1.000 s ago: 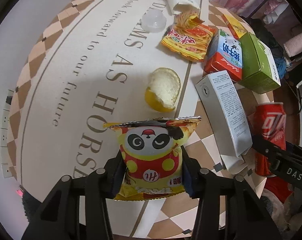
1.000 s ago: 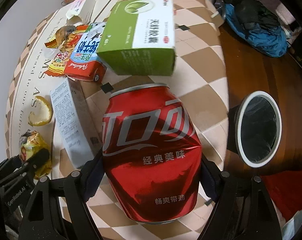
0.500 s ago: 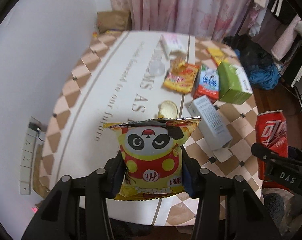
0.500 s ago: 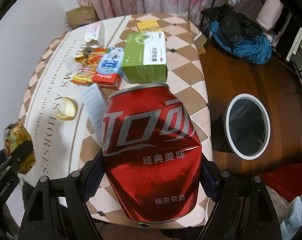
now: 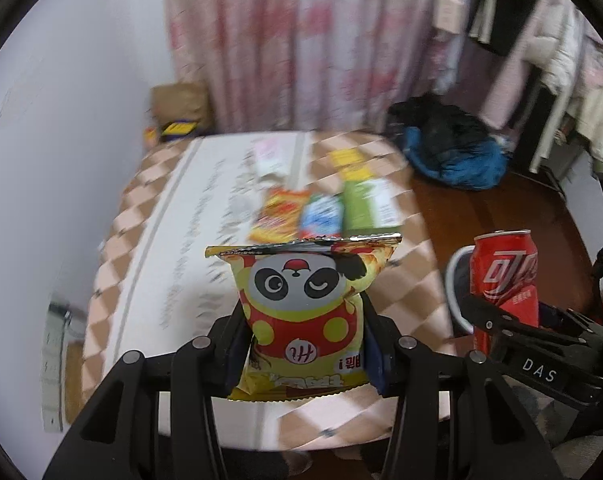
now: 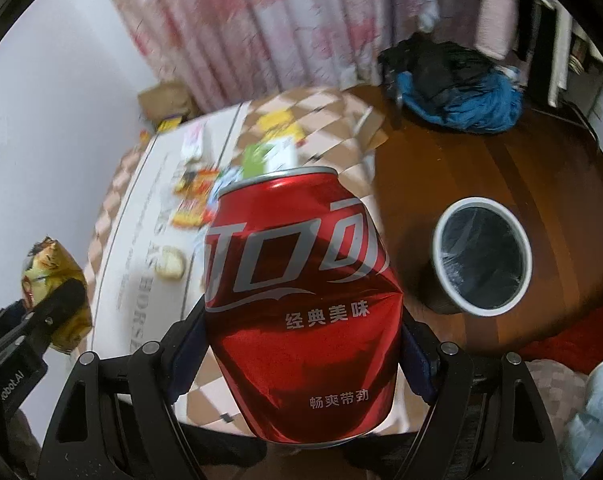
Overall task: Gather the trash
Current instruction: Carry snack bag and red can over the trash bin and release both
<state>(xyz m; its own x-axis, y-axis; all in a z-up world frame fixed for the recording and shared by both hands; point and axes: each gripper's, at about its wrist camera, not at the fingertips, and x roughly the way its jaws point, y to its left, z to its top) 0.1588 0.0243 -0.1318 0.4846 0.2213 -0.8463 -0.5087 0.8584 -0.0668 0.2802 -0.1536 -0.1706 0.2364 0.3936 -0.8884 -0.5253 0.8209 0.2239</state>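
My left gripper [image 5: 301, 344] is shut on a yellow and red panda snack bag [image 5: 301, 312], held up high above the table [image 5: 149, 240]. A dented red cola can [image 6: 301, 308] is clamped in my right gripper [image 6: 301, 344], also well above the table [image 6: 133, 216]. In the left wrist view the can [image 5: 505, 276] and the right gripper [image 5: 513, 336] show at the right. The snack bag [image 6: 49, 276] and the left gripper [image 6: 41, 312] appear at the left edge of the right wrist view. A white-rimmed bin with a dark liner [image 6: 481, 256] stands on the wooden floor, right of the can.
Left on the table are a red-yellow wrapper [image 5: 281, 216], a blue-white carton [image 5: 321, 216], a green box [image 5: 365, 204], a pink packet [image 5: 269, 156] and a peel [image 6: 171, 266]. Dark and blue clothes [image 6: 453, 88] lie on the floor by a pink curtain [image 5: 301, 40].
Both grippers have risen and tilted up with their loads; the table has shrunk away and the curtain, the floor and the bin have come into view.
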